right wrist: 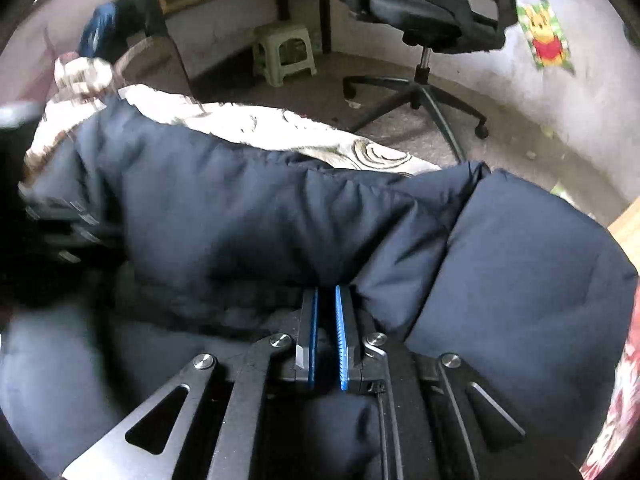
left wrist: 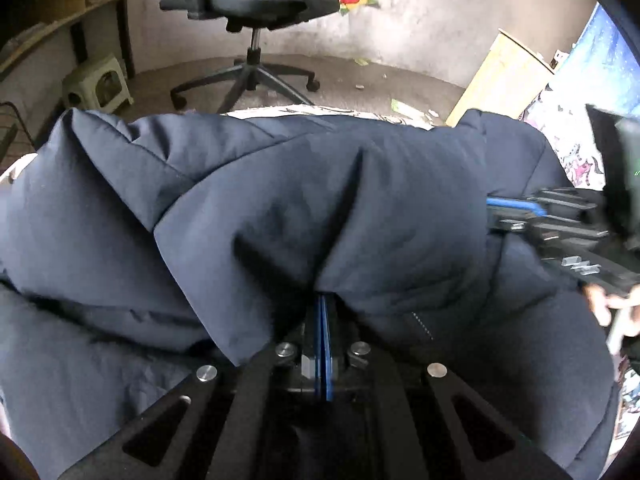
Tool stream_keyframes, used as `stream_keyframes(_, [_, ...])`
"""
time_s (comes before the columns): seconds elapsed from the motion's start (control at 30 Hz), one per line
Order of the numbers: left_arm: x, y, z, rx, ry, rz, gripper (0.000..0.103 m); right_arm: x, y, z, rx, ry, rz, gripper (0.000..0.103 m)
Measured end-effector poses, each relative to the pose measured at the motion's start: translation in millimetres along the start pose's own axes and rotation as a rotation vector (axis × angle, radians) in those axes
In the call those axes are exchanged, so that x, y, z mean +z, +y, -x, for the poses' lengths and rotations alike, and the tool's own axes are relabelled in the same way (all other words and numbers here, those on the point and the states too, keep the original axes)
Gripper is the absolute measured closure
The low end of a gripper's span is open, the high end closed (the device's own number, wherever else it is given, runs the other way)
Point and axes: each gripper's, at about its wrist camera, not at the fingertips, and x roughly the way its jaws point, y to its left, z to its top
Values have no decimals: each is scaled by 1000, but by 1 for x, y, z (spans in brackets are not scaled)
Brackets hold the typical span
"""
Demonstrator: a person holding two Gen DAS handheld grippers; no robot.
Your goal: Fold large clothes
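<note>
We see a navy padded jacket (left wrist: pixel 280 200) spread in puffy folds over a patterned bedsheet (right wrist: pixel 248 124), with an office chair (left wrist: pixel 248 4) on the floor beyond. Our left gripper (left wrist: pixel 323 304) pinches a jacket fold, pads pressed together. Our right gripper (right wrist: pixel 326 300) also grips the fabric, its blue pads slightly apart.
</note>
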Motion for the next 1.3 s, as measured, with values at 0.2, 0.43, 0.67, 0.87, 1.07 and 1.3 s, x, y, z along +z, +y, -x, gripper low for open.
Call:
stream_keyframes(0.2, [-12,3,4,-3,-39,20,100,1,36,-31,-56,114,92,95])
stream_keyframes(0.43, [-15,8,0,-9,-51,40,100,-17,17,-46,-1,81,-13,96])
stream_keyframes(0.67, [-21,11,1,-8,-72,43,100,-22,29,-45,-66,21,2,97])
stream_keyframes(0.87, [-32,11,7,-13,-109,40,100,-26,29,-36,-76,-27,-11,97])
stream_keyframes(1.07, [-39,11,26,3,-122,66,100,-49,22,-3,-63,-116,-102,94])
stream_keyframes(1.3, [-56,-5,77,85,-196,88,100,-66,15,39,-104,-171,-93,61])
